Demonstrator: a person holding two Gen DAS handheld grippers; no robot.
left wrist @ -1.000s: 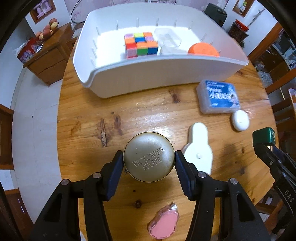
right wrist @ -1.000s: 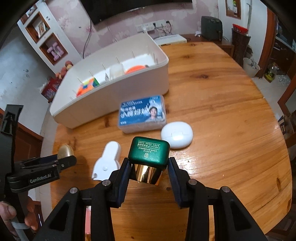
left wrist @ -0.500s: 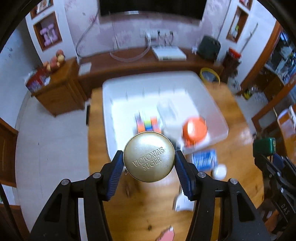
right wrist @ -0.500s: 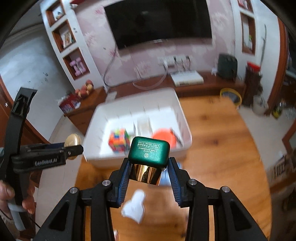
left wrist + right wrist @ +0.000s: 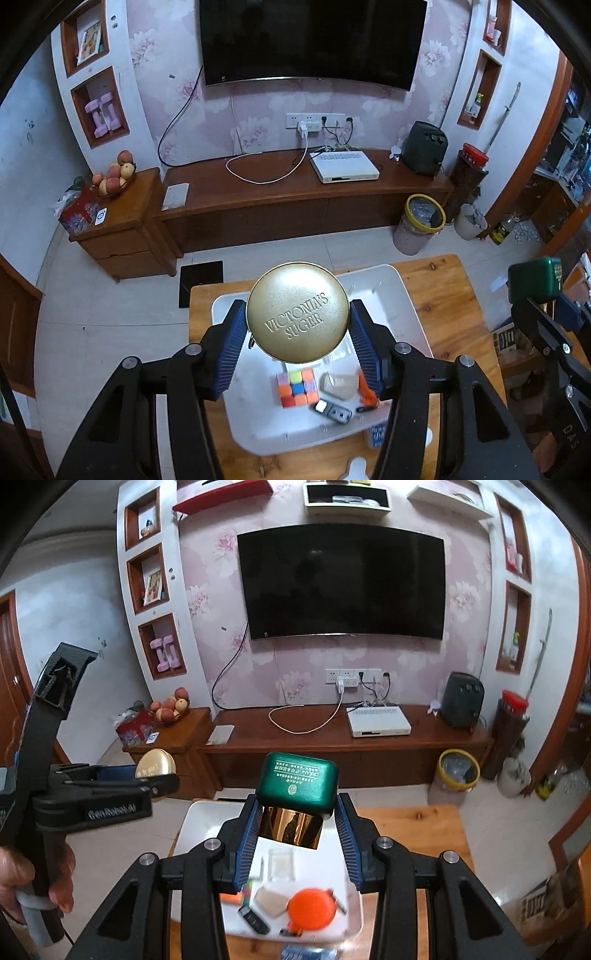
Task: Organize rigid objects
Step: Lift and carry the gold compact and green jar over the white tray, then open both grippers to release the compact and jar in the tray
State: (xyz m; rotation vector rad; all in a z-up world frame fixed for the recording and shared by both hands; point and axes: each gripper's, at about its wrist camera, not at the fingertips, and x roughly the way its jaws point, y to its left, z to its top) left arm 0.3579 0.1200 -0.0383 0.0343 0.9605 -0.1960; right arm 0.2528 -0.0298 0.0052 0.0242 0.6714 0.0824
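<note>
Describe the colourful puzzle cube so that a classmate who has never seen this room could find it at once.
Start at the wooden table and find the white bin on it. The puzzle cube lies inside, beside a pale beige pad and a small dark gadget. It alone is a grid of bright multicoloured squares.

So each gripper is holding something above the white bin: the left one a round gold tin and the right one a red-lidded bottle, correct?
Almost. The right gripper holds a green-lidded bottle, not red-lidded, as the right wrist view shows. The left gripper does hold the round gold tin above the white bin.
</note>
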